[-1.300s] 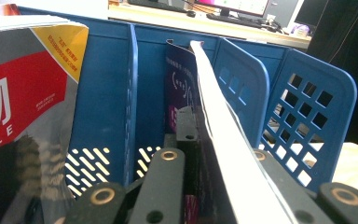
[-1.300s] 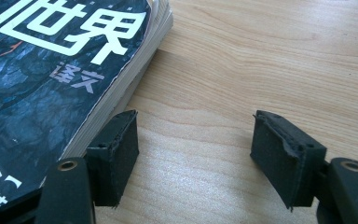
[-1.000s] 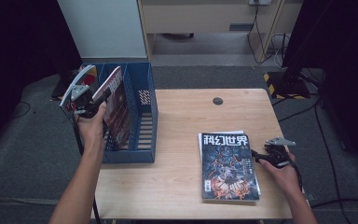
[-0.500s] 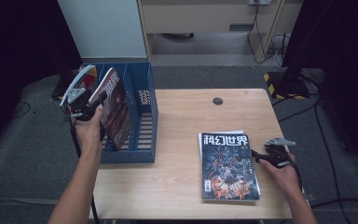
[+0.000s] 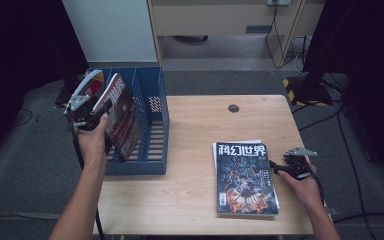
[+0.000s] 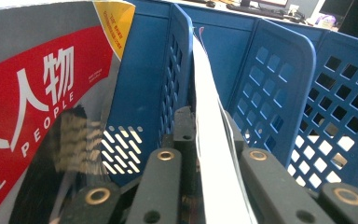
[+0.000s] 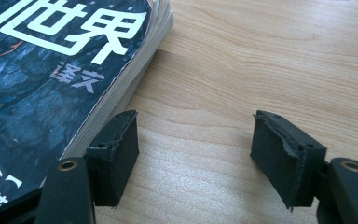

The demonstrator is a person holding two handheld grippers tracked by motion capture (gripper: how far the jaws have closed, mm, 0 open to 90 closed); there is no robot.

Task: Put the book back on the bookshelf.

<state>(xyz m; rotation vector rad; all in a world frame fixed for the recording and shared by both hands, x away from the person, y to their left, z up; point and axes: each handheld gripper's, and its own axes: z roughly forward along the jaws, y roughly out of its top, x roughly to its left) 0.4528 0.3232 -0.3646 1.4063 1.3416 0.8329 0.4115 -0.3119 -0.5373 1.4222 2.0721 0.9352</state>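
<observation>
A blue file holder (image 5: 156, 107) stands on the left of the wooden table (image 5: 205, 125). My left gripper (image 5: 102, 107) is shut on a dark-covered magazine (image 5: 124, 120) that stands tilted in the holder's middle slot. In the left gripper view the magazine's white edge (image 6: 205, 84) runs between the jaws of the left gripper (image 6: 208, 140). A red-covered magazine (image 6: 32, 107) leans in the slot beside it. My right gripper (image 5: 276, 167) rests open at the right edge of a stack of magazines (image 5: 242, 172). Bare table lies between the pads (image 7: 116, 149) of the right gripper (image 7: 193, 149).
A small dark disc (image 5: 233, 108) sits near the table's far edge. The holder's right slot (image 5: 155, 135) has nothing in it. Behind the table are a pale cabinet (image 5: 115, 30) and cables on the floor (image 5: 290, 50).
My left gripper and the held magazine have shifted slightly to the left in the holder. The right gripper has not moved.
</observation>
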